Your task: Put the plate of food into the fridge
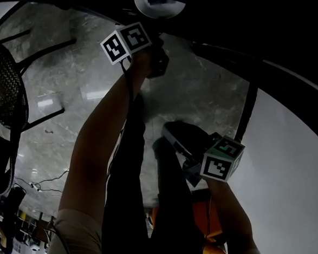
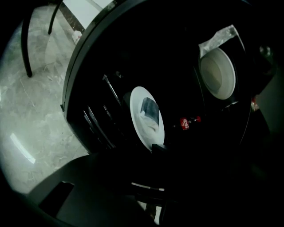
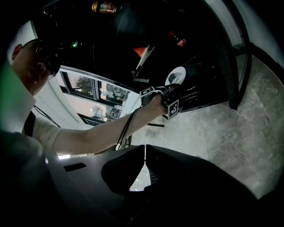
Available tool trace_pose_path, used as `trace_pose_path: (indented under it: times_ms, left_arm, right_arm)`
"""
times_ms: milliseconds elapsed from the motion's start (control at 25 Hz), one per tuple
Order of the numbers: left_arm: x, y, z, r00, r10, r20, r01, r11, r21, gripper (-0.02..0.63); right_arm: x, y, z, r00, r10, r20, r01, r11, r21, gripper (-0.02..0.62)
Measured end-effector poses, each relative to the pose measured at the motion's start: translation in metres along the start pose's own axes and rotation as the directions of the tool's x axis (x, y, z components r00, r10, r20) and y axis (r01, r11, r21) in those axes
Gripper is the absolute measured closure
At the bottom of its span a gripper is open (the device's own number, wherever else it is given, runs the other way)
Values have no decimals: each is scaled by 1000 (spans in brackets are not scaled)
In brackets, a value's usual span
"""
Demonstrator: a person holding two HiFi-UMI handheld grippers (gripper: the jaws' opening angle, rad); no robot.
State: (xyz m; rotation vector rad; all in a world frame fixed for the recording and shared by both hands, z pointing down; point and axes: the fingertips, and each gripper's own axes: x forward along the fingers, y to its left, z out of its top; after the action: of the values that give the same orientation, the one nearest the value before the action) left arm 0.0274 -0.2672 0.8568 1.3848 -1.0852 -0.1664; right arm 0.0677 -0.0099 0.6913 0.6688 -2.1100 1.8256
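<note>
Chair: a black mesh chair (image 1: 6, 94) stands at the far left on the pale marble floor (image 1: 81, 75).
Left gripper: the left gripper (image 3: 168, 92) is held out at arm's length into the dark fridge (image 2: 102, 53). 1 dark jaw tip shows right at the plate's near rim. The rest of the jaws is lost in shadow, so I cannot tell whether they clamp the rim or stand off it.
Plate: the white plate (image 2: 154, 133) is inside the fridge, just right of some dark rack bars (image 2: 95, 126).
Food: a greyish portion of food (image 2: 150, 110) lies on the plate's middle.
Bottle: a small bottle (image 2: 186, 123) with a red label lies just right of the plate.
Bowl: a white bowl (image 2: 217, 73) under crumpled clear film (image 2: 217, 37) sits further right, apart from the plate.
Right gripper: the right gripper (image 3: 144, 148) hangs back over the floor, well apart from the fridge. Its 2 jaws are closed tip to tip with nothing between them.
</note>
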Motion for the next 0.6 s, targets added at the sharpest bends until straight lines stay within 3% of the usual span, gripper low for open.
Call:
trace_pose_path:
  times_ms: [320,600]
  left_arm:
    - [2,2,7,999,1,40,1,999,-39,497]
    - [7,3,17,1000,-7,28,9,999,-53,491]
  right_arm:
    - [-5,-5,-1,1000,-7,4,7,1000,6,571]
    - [-1,-3,0,1000,-3,2,3,1000,8,571]
